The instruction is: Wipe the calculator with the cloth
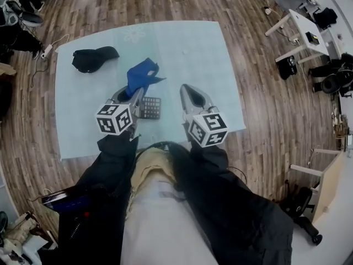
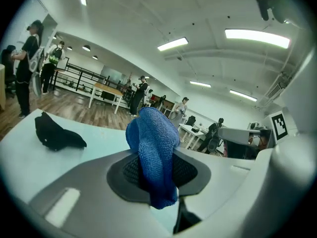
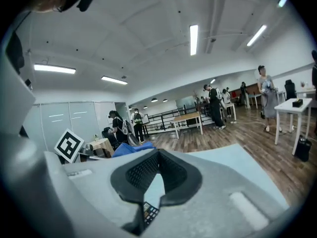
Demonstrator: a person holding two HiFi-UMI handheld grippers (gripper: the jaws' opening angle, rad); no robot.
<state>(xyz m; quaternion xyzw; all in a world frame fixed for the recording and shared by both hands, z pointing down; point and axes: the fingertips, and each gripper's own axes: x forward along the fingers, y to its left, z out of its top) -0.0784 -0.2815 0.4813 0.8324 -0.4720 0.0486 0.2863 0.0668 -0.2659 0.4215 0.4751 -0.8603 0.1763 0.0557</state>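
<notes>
A blue cloth is pinched in my left gripper and bunches up past its tips. In the left gripper view the cloth fills the gap between the jaws of that gripper. The dark calculator lies flat on the pale blue table, just right of the left gripper and partly hidden by it. My right gripper hovers right of the calculator, shut and holding nothing. In the right gripper view its tips meet, a corner of the calculator shows below them, and the cloth is at left.
A black cap lies on the table's far left, seen also in the left gripper view. Wooden floor surrounds the table. Desks, chairs and several people stand farther off. My legs are at the table's near edge.
</notes>
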